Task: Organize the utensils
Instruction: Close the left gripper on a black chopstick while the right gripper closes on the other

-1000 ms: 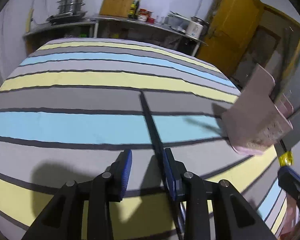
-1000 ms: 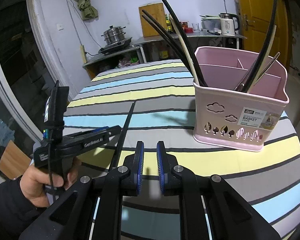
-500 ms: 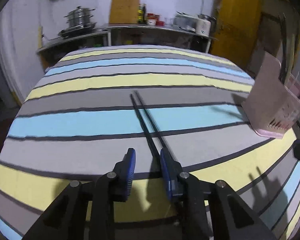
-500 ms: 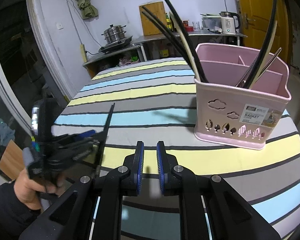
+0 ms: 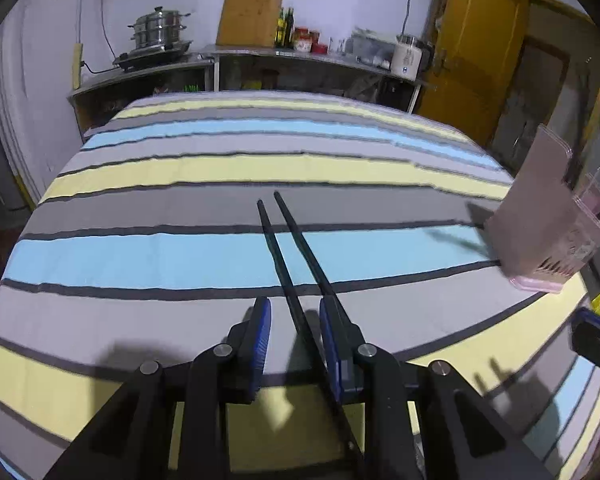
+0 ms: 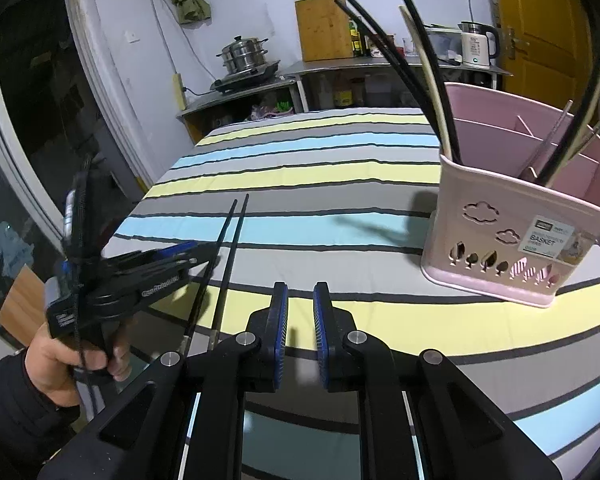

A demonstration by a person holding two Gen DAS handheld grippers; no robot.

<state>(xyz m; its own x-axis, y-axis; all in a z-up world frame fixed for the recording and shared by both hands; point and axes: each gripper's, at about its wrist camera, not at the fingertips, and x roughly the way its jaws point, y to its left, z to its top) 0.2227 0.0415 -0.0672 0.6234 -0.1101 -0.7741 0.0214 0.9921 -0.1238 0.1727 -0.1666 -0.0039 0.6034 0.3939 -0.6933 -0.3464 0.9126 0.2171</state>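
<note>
Two black chopsticks (image 5: 290,236) lie side by side on the striped tablecloth (image 5: 180,256), pointing away. My left gripper (image 5: 294,334) is open and sits low over their near ends, one stick between the fingers, the other along the right finger. In the right wrist view the chopsticks (image 6: 228,240) and the left gripper (image 6: 188,258) are at the left. A pink utensil basket (image 6: 516,232) holds several chopsticks and metal utensils at the right; it shows in the left wrist view (image 5: 548,216) too. My right gripper (image 6: 300,328) is nearly shut and empty above the near table edge.
A counter (image 5: 260,56) behind the table carries a steel pot, a wooden board, bottles and a kettle. A yellow door (image 5: 476,48) stands at the back right. A dark doorway (image 6: 32,120) is to the left of the table.
The left gripper has swung left and settled over the near ends of the chopsticks. A second chopstick now lies beside the first. The right gripper has stayed in place.
</note>
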